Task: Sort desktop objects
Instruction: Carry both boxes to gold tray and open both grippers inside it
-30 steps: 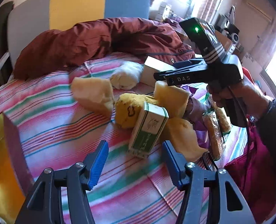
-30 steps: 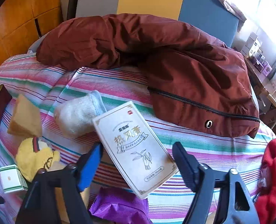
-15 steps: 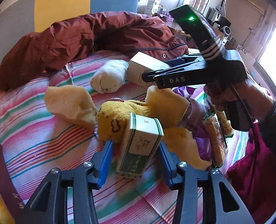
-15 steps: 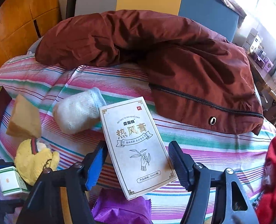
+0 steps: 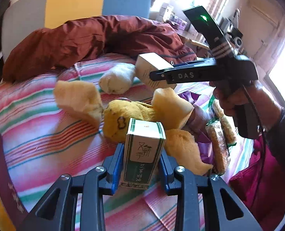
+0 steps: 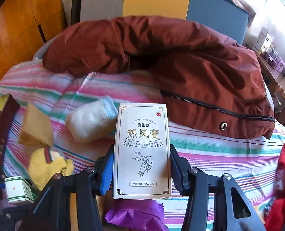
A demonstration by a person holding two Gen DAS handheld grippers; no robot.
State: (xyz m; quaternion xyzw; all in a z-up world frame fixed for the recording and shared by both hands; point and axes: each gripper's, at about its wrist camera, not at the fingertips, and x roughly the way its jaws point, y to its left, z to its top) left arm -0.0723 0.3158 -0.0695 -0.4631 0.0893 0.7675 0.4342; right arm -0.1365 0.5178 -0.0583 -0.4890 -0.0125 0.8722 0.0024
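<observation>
**Two Boxes Gripped Over a Cluttered Striped Cloth**

Across a pink, green and white striped cloth (image 5: 36, 119), two handheld black grippers are each working a box. Nearest the left wrist camera, the left gripper (image 5: 141, 165) is clenching a small green-and-white cardboard box (image 5: 142, 154), its blue pads pressing flat against both sides while the box is standing upright just in front of a yellow plush toy (image 5: 123, 121). Pale yellow foam sponge chunks (image 5: 78, 100) are lying on either side of that toy, and a rolled white sock (image 5: 117, 79) is resting just behind it.

Beyond the toy, the right gripper (image 6: 140, 171) is closing its jaws on a tall cream cardboard box printed with a hand and leaf sprig (image 6: 142, 150); both jaws are already lying against the box's long edges. The sock is touching this box's left side, and a crumpled purple wrapper (image 6: 136, 213) is lying just below it. A rust-brown zip jacket (image 6: 180, 67) is sprawling across the cloth behind everything. A person's hand (image 5: 236, 100) is grasping the right gripper's handle.
</observation>
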